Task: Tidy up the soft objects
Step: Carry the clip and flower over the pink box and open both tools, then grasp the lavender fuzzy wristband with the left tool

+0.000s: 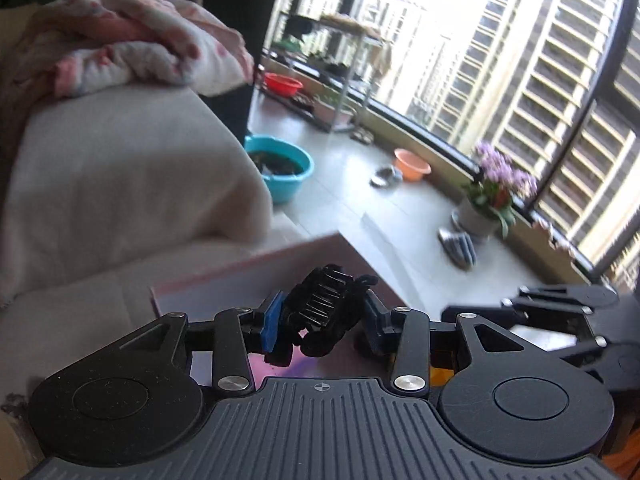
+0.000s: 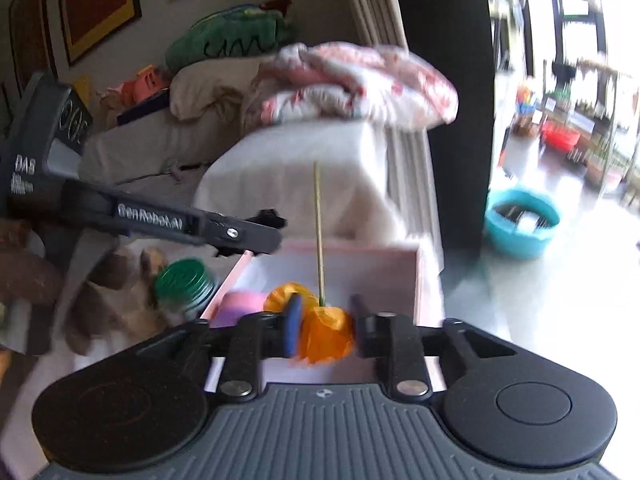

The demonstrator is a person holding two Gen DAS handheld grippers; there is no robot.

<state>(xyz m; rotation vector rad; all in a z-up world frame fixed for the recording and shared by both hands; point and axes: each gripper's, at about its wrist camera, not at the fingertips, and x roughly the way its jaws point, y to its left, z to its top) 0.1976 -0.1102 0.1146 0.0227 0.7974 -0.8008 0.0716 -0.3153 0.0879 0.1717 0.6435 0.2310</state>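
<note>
My left gripper (image 1: 322,318) is shut on a black toothed hair claw clip (image 1: 326,310) and holds it above a pink open box (image 1: 224,276). My right gripper (image 2: 324,328) is over the same pink box (image 2: 418,276), with an orange fabric flower (image 2: 324,334) on a thin stick (image 2: 318,232) between its fingers. A pink and purple soft thing (image 2: 240,306) lies in the box beside the flower. The left gripper's body (image 2: 160,220) shows at the left of the right wrist view.
A sofa arm under a white cover (image 1: 132,168) carries a crumpled pink-patterned blanket (image 1: 136,40). A green plush (image 2: 232,40) sits behind. A green coil (image 2: 184,280) and brown soft things (image 2: 104,300) lie left of the box. Basins (image 1: 280,168), slippers (image 1: 458,246) and a flower pot (image 1: 484,216) are on the floor.
</note>
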